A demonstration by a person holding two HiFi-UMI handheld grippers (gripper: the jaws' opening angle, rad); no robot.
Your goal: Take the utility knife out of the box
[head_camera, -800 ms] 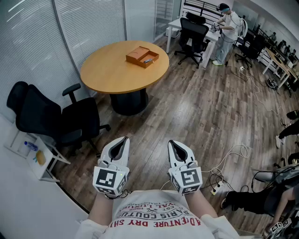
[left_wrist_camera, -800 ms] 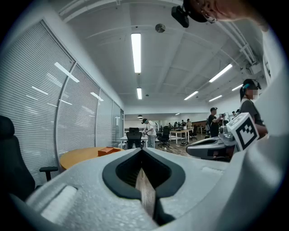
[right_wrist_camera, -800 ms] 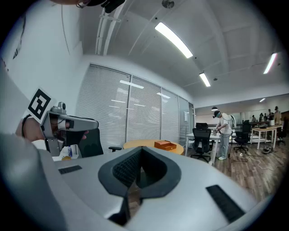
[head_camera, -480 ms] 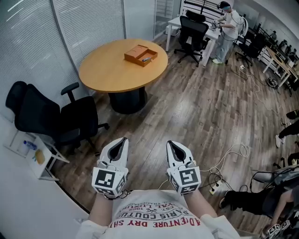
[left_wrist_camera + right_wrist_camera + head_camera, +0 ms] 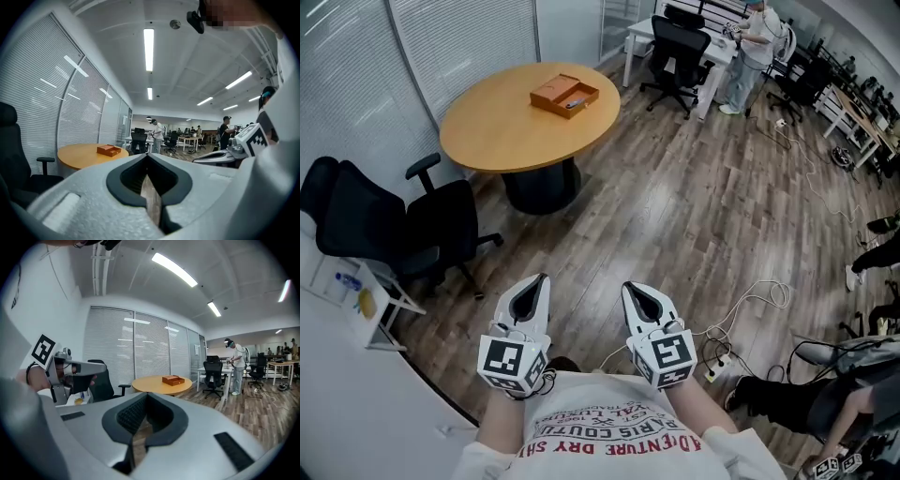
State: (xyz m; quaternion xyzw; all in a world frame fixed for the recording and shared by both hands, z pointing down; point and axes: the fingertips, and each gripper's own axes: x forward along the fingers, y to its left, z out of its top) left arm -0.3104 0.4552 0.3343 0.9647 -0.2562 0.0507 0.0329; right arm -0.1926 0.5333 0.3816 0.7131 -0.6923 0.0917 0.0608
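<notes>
An open orange-brown box (image 5: 564, 95) lies on the round wooden table (image 5: 497, 127) far ahead; a small grey thing (image 5: 573, 101) lies inside it, too small to tell apart. The box also shows in the left gripper view (image 5: 108, 150) and the right gripper view (image 5: 173, 379). My left gripper (image 5: 532, 292) and right gripper (image 5: 639, 298) are held side by side close to my body, over the wooden floor, far from the table. Both are shut with nothing between their jaws, as the left gripper (image 5: 147, 157) and right gripper (image 5: 146, 394) show in their own views.
A black office chair (image 5: 394, 225) stands between me and the table. A white shelf (image 5: 347, 291) is at the left wall. Cables and a power strip (image 5: 741, 314) lie on the floor at the right. A person (image 5: 755, 42) stands at desks beyond more chairs (image 5: 675, 47).
In the head view the table, box and chair have slid left, and the grippers sit slightly lower and more to the left. Both grippers stayed shut and side by side.
</notes>
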